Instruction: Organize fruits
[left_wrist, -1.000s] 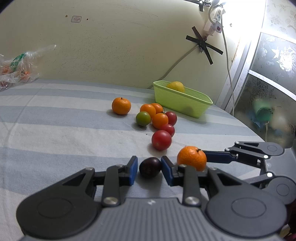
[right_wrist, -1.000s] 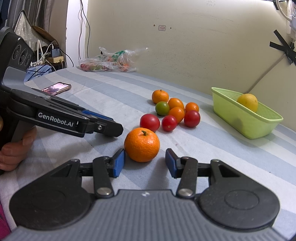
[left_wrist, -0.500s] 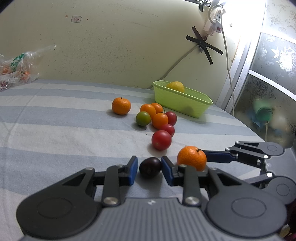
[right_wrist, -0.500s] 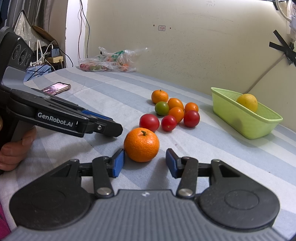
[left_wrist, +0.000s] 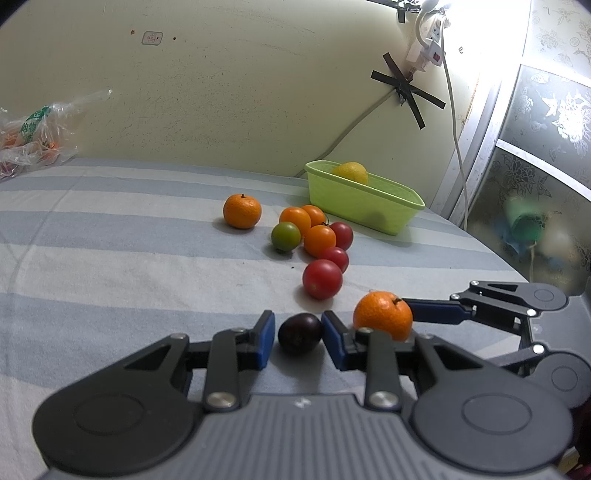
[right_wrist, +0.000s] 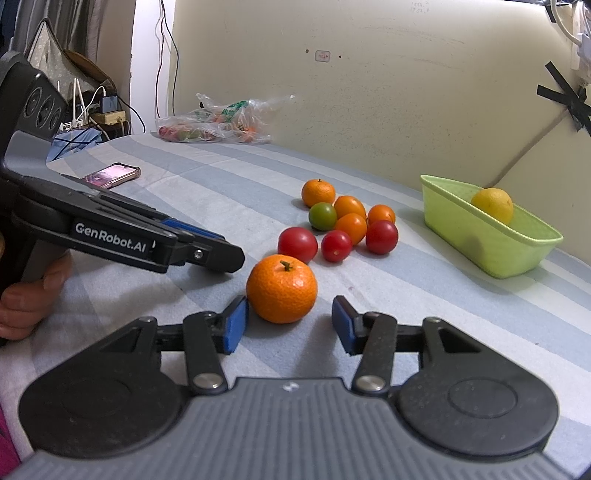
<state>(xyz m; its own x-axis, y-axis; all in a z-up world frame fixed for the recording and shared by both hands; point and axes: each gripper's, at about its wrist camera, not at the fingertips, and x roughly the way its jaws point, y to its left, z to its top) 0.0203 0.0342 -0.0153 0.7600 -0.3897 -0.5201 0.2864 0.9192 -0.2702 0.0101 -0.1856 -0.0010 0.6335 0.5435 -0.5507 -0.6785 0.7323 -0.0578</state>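
My left gripper is open, its blue pads on either side of a dark purple fruit lying on the striped cloth. My right gripper is open around an orange mandarin; the left pad is close to it, the right pad stands apart. That mandarin also shows in the left wrist view. Beyond lies a cluster of red, orange and green tomatoes and a second mandarin. A green basket holds a yellow lemon.
A plastic bag of produce lies by the far wall. A phone lies on the cloth at the left. The left gripper's body reaches in beside the mandarin. A wall and a cable stand behind the basket.
Almost nothing moved. The mandarin has shifted very slightly left between my right gripper's pads.
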